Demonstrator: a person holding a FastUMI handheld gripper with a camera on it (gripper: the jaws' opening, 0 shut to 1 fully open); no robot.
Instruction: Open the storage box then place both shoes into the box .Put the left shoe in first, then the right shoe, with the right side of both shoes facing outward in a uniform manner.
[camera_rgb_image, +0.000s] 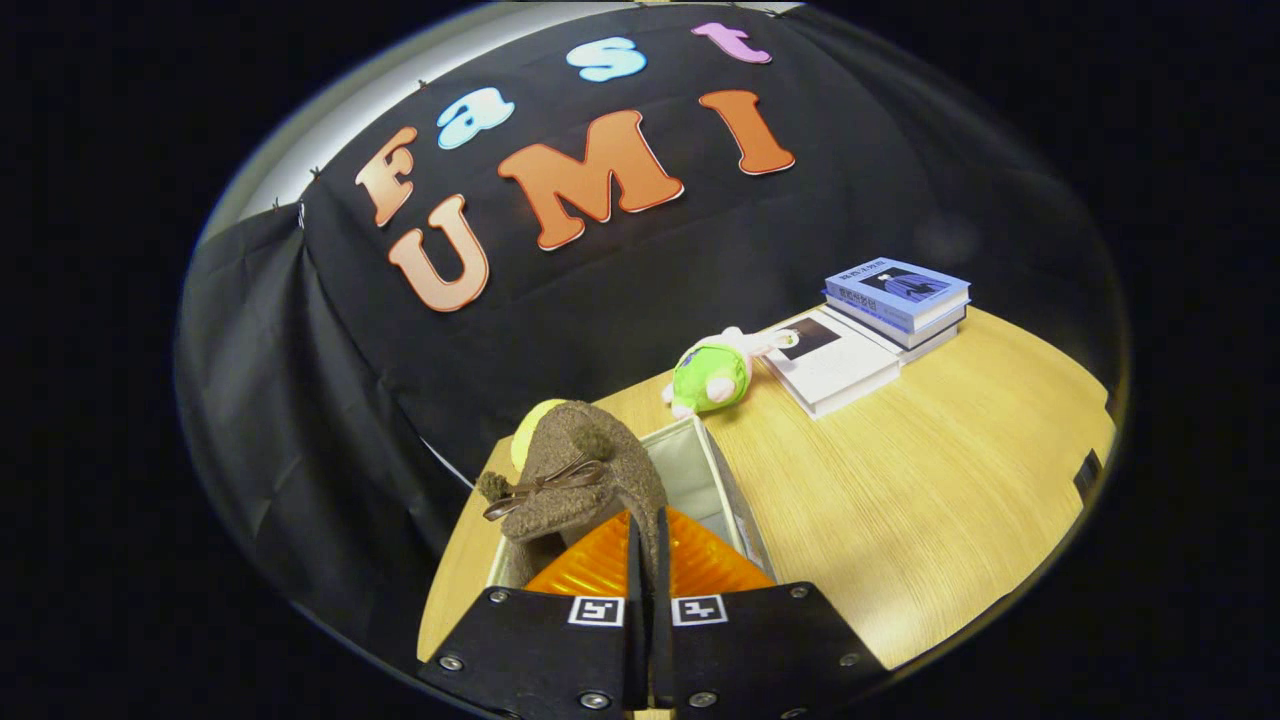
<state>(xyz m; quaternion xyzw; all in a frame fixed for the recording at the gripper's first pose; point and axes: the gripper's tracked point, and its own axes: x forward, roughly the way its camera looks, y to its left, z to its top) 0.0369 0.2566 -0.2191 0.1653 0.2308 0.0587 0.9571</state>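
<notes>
Both orange fingers (600, 565) of the gripper (640, 560) are clenched on the heel rim of a brown fuzzy shoe (580, 470), which hangs toe-up above the open box (715, 480). Its bow (545, 485) faces left. A yellow-green ball (530, 435) peeks out behind the shoe. Beyond the box, on the table (930, 500), lies a green plush toy (712, 372), just beside a stack of books (880, 330).

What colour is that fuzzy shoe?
Brown, with a darker brown bow; gripper view shows the shoe.
</notes>
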